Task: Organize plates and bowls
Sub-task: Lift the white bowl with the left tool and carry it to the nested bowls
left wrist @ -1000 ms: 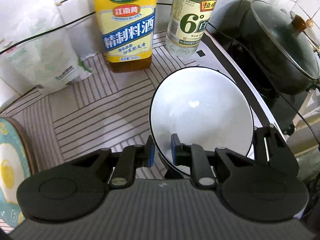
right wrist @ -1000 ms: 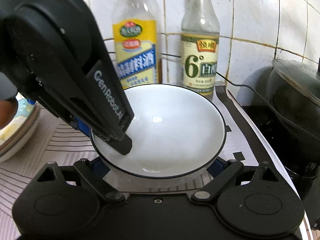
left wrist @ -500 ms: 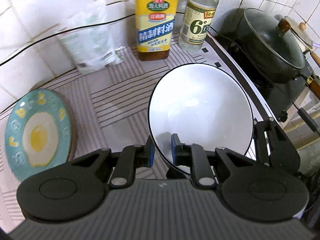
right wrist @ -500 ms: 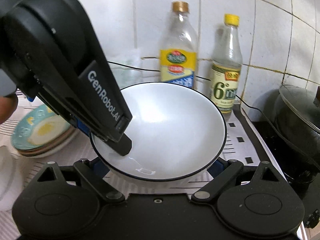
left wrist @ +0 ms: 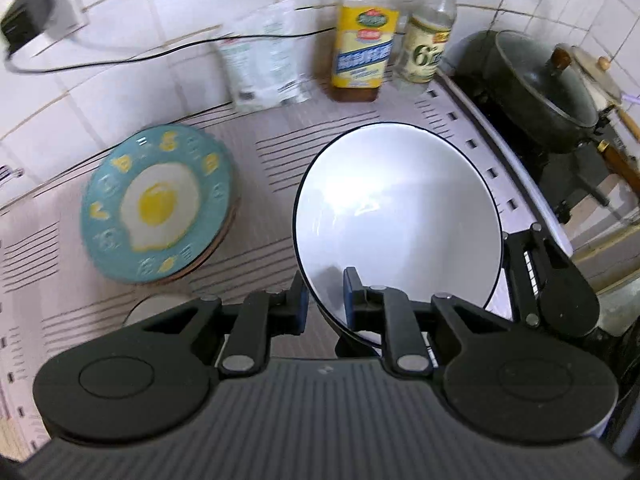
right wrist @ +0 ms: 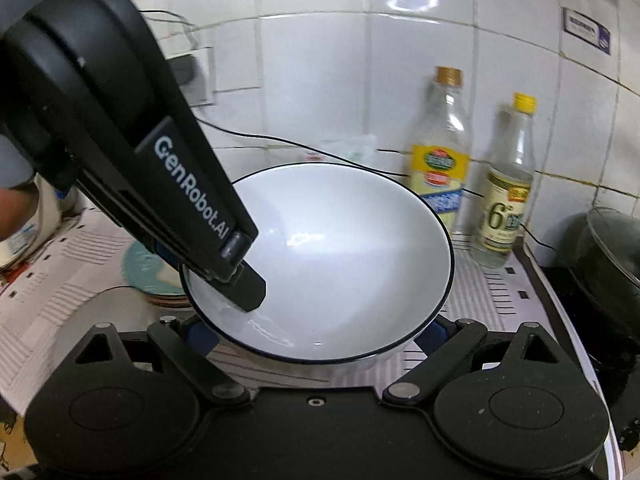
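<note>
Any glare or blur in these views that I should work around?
Left wrist view: motion blur smears the egg-print plate and bottle labels; soft sheen in the white bowl. Right wrist view: ring-shaped lamp reflection on the wall tiles; fisheye bends the grout lines.

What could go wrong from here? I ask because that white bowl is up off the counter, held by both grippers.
1. The left gripper pinches only the thin rim of the white bowl, so the smooth rim could slip.
2. The right gripper cradles the bowl's base with wide jaws; uneven hand motion could tilt it.
3. The egg-pattern plate tops a stack; a hard landing could chip it.
</note>
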A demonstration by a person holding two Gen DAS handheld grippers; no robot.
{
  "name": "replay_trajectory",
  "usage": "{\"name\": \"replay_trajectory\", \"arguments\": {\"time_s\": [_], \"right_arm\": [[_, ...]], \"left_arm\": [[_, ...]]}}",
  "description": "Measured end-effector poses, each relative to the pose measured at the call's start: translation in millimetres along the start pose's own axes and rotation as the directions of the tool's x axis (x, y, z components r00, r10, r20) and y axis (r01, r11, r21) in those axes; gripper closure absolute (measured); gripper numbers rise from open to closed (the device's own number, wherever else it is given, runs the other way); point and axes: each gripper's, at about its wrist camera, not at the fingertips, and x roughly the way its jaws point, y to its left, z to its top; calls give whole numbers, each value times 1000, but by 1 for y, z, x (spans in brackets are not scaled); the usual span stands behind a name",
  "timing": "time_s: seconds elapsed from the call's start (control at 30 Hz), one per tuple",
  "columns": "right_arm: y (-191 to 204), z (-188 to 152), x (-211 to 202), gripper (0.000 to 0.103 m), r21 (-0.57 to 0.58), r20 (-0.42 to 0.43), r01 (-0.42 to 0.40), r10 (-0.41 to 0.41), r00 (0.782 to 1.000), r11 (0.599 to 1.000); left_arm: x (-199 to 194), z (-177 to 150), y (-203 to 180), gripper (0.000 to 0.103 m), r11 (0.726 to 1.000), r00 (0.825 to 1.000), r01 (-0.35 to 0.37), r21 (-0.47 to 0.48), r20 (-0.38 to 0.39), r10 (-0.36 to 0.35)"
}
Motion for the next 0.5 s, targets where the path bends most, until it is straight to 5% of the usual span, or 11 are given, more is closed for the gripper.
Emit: {"name": "replay_trajectory", "arguments": {"time_s": [0.5], "right_arm": [[75, -4, -20, 6, -94, -16, -130, 129, 991, 987]], "left_arm": [[-37, -54, 68, 87, 989, 1000, -23, -144, -22, 20]]}}
